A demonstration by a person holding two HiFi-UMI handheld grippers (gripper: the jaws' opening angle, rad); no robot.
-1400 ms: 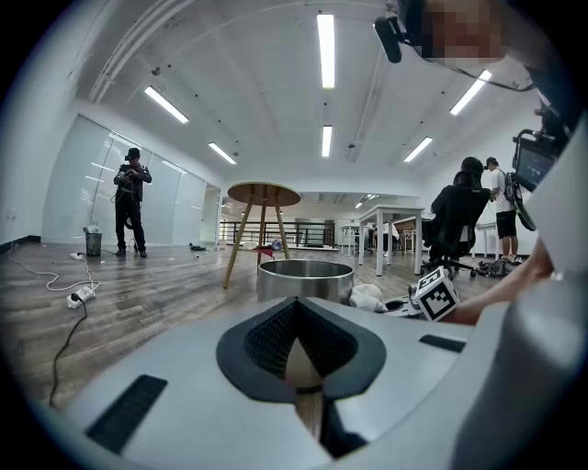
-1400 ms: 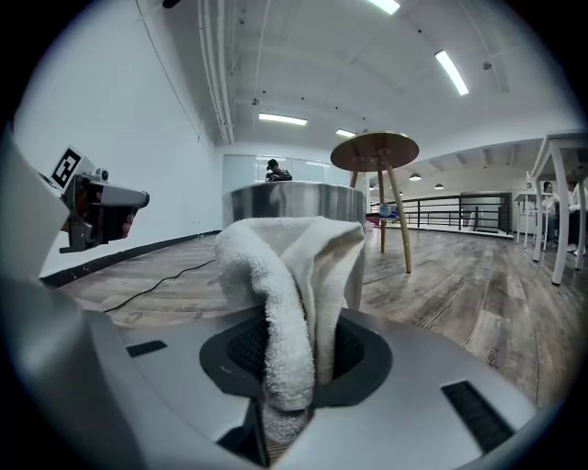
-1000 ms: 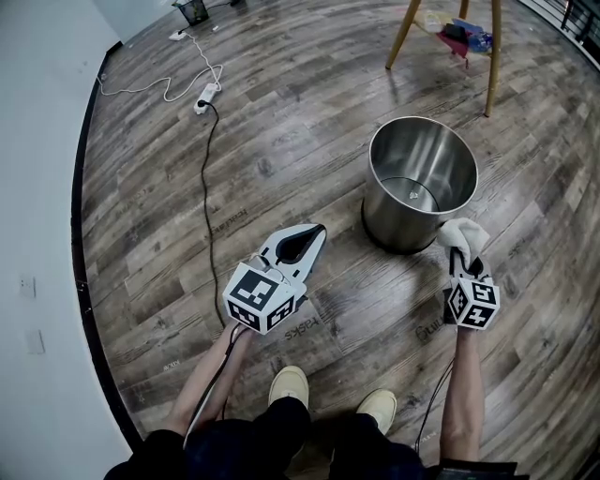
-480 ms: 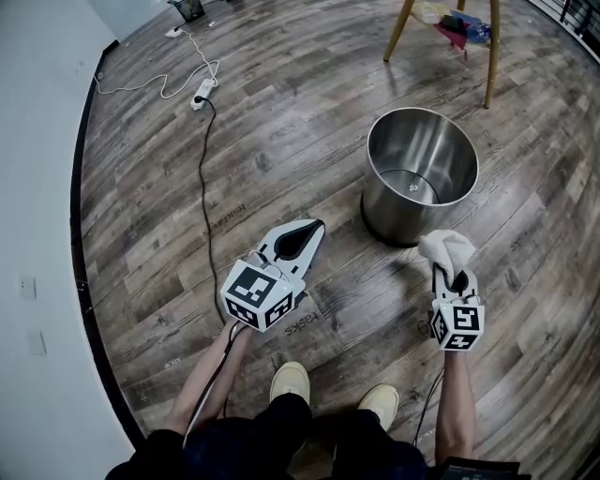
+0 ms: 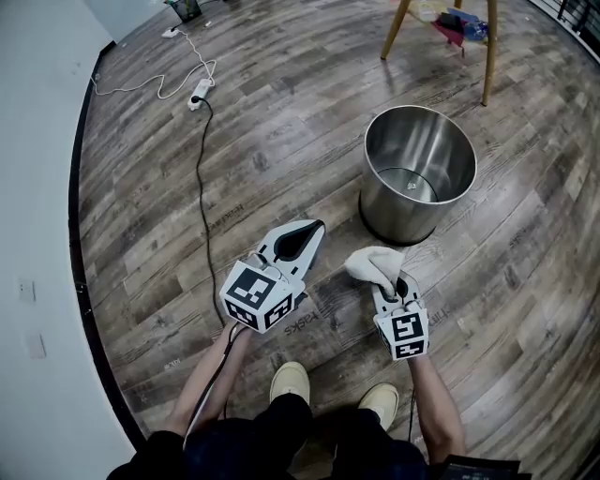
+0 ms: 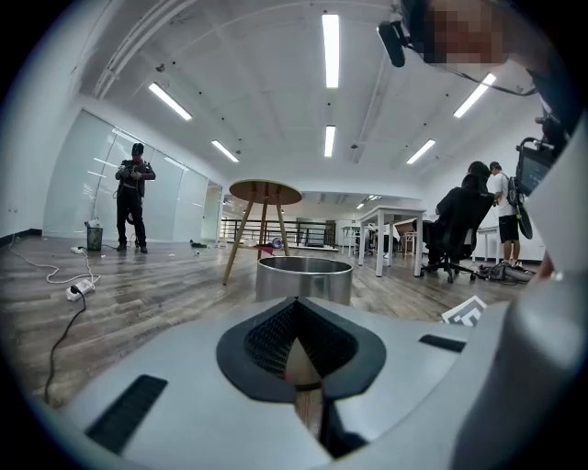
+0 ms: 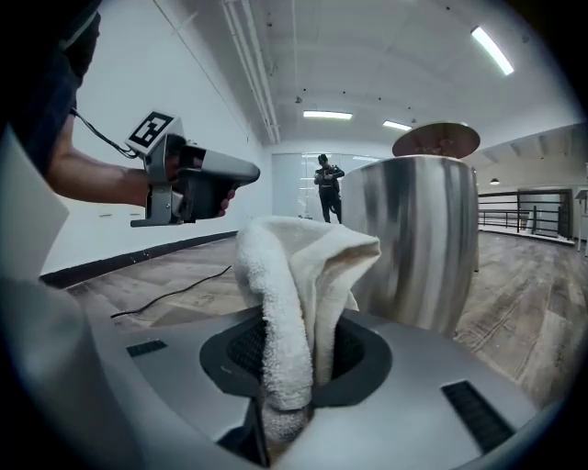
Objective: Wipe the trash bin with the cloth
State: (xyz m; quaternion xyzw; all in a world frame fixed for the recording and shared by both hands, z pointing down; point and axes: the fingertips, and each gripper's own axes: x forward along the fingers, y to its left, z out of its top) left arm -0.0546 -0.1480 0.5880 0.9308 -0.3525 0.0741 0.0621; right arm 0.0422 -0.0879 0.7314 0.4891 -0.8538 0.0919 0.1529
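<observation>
Right gripper (image 5: 391, 284) clamped on white cloth (image 5: 372, 262), near the steel trash bin (image 5: 412, 208), not touching. Left gripper (image 5: 309, 232) jaws pressed together, empty, left of the bin.

In the head view the wooden legs (image 5: 487, 56) at the top run off the edge, so whatever they carry is out of the picture. The red and blue things (image 5: 459, 23) between them are too small to name. A pale speck (image 5: 413, 187) on the floor of the trash bin (image 5: 403, 214) cannot be identified. In the left gripper view the left gripper (image 6: 296, 310) covers the bin's lower half with its own body. In the right gripper view the cloth (image 7: 299, 275) sinks out of sight between the jaws of the right gripper (image 7: 292, 340). There the bin's wall looks smeared and its base is hidden.
</observation>
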